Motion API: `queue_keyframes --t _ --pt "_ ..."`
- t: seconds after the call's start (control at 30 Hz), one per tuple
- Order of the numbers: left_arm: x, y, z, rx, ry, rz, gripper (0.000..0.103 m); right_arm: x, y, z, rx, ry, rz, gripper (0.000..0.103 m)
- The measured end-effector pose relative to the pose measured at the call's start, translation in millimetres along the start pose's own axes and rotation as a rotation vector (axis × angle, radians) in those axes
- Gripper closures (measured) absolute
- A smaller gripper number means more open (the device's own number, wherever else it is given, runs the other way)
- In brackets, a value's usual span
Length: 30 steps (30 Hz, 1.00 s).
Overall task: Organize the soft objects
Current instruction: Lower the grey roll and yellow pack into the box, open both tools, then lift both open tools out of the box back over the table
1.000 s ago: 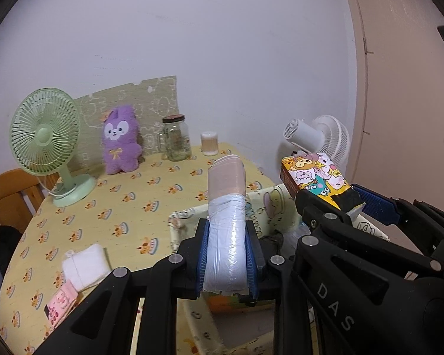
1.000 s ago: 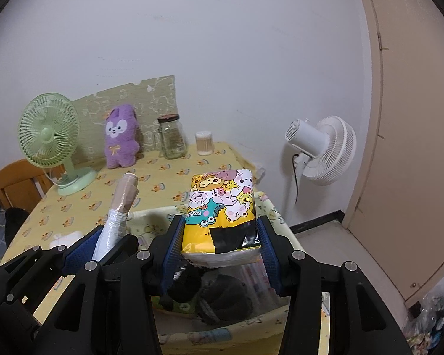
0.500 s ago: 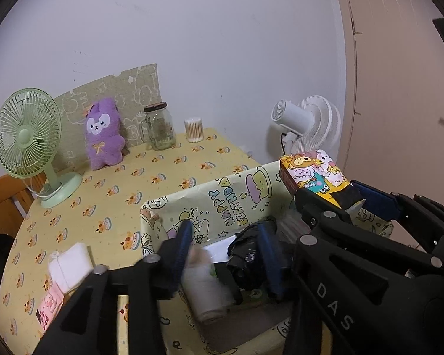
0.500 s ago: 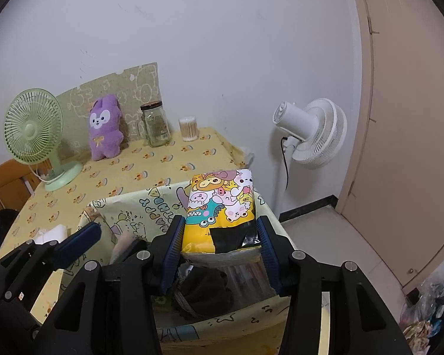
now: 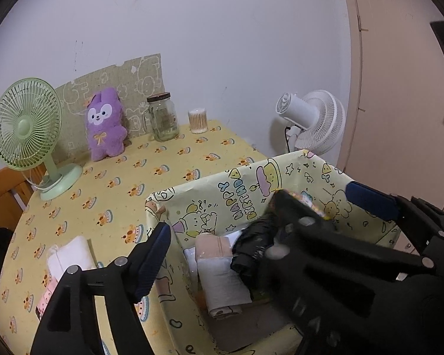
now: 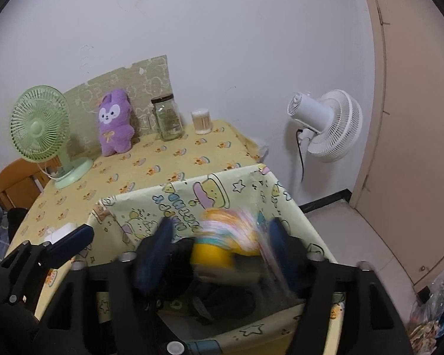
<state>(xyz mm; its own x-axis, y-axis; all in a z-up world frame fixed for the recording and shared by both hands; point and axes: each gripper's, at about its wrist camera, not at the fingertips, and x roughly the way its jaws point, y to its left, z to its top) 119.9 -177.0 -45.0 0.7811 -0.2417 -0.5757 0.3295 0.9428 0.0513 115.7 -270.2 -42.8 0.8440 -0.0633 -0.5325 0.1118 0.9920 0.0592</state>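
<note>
A yellow cartoon-print box [image 5: 251,189] stands at the table's near edge; it also shows in the right wrist view [image 6: 192,195]. A beige and white roll [image 5: 222,275] lies inside it beside a black bundle [image 5: 251,248]. My left gripper [image 5: 210,254] is open and empty above the box. My right gripper [image 6: 222,251] is open; the yellow cartoon tissue pack [image 6: 228,242] is blurred between its fingers, dropping into the box. A purple plush bunny [image 5: 105,124] leans at the back wall.
On the yellow tablecloth stand a green fan [image 5: 29,130], a glass jar [image 5: 162,117] and a cotton swab tub [image 5: 197,120]. A white folded cloth [image 5: 71,257] and a pink pack [image 5: 46,298] lie left of the box. A white floor fan [image 6: 328,124] stands right.
My left gripper opened and dropped the roll into the box. My right gripper opened just now and the tissue pack is falling into the box.
</note>
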Motion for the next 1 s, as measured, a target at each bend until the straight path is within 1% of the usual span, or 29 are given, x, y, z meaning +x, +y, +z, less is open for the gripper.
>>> queue_keyframes --t 0.07,0.1,0.37,0.73,1.0 --pt "-2 1 0 -0.001 -0.006 -0.001 0.021 -3 1 0 0.005 -0.014 0.001 0.014" --pt "-3 1 1 -0.002 -0.009 -0.003 0.020 -4 2 0 0.006 -0.018 -0.002 0.013" --pt "-13 5 2 -0.009 -0.027 -0.008 0.016 -15 9 1 -0.001 -0.026 -0.009 0.007" --pt "-39 12 1 -0.013 -0.073 0.003 0.010 -39 21 1 -0.015 -0.052 -0.012 0.007" --pt "-54 22 -3 -0.025 -0.095 0.006 0.009 -54 34 0 -0.035 -0.077 -0.015 0.007"
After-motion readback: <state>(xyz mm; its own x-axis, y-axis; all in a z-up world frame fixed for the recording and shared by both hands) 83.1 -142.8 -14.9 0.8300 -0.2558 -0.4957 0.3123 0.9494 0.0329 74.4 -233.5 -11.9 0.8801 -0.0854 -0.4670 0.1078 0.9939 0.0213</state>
